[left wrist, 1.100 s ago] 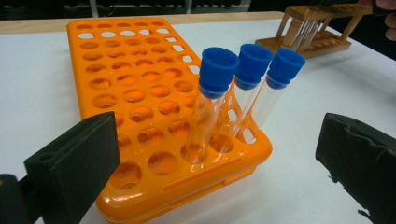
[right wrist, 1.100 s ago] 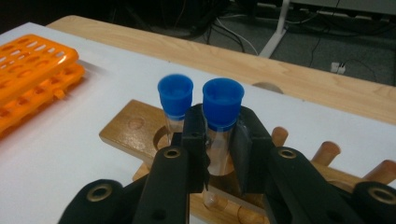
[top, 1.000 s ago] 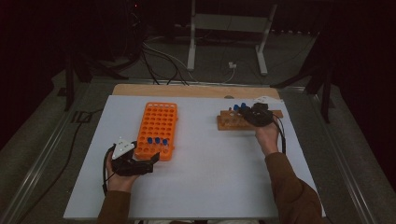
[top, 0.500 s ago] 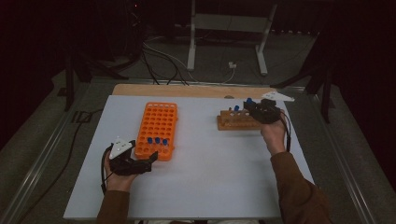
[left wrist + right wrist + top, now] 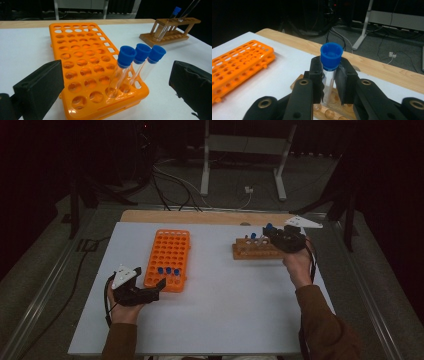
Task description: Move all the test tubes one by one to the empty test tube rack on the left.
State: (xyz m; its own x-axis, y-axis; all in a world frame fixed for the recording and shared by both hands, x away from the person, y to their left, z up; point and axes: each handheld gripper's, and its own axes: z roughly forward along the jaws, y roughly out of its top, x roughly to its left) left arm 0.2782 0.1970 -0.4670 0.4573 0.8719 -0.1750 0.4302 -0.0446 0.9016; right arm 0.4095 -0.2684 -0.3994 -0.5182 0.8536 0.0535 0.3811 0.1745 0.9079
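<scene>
1. Lower left of the high view: I keep the left gripper open, jaws wide, beside the orange rack's near end to steady it; three blue-capped tubes stand there.
2. Right of centre: the right gripper is clamped on a blue-capped tube, held upright above the wooden rack.
3. One more capped tube stands close, risking a knock.
4. Upper frame: cables, stand legs.

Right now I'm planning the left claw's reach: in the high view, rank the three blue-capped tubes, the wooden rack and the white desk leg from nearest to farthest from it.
1. Three blue-capped tubes, in the orange rack's near corner.
2. Wooden rack, across the table to the right.
3. White desk leg, on the floor beyond the table.
</scene>
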